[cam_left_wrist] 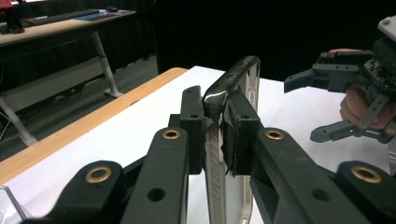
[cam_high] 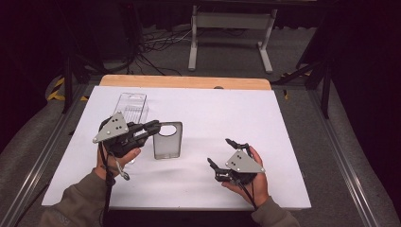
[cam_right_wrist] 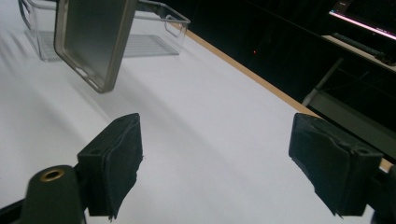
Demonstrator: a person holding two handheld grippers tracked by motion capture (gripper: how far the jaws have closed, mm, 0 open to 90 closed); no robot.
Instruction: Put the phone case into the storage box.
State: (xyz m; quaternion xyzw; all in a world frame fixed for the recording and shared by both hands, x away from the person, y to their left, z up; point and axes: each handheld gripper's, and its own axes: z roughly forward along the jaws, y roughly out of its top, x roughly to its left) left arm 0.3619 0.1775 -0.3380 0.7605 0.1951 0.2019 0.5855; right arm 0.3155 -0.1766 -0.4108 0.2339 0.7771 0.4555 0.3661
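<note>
Nearest the person's edge of the white sheet-covered table [cam_high: 198,189], the right gripper [cam_high: 218,157] sat low in the right hand [cam_high: 253,182], its grey three-cornered plate on top and its two black jaws spread wide with nothing between them; in the right gripper view the padded fingertips [cam_right_wrist: 116,163] stood well apart over bare white surface. A little farther in and off to the left, the left hand [cam_high: 116,158] held the left gripper [cam_high: 155,126], whose jaws were pressed together on one edge of a smoky translucent rectangular phone case [cam_high: 167,140] with a round camera cutout. In the left gripper view the two pads [cam_left_wrist: 240,135] pinched the case's rim, the thin side wall of the case rising between them. The case hung clear of the table near the middle-left of the sheet, seen in the right gripper view as a grey slab tilted above the surface. Just behind the left gripper lay a clear plastic rectangular box [cam_high: 131,108], resting on the sheet toward the far-left corner. Beyond that ran the table's bare wooden edge [cam_high: 184,82], and past it a white metal stand [cam_high: 231,28] stood on the dark floor.
</note>
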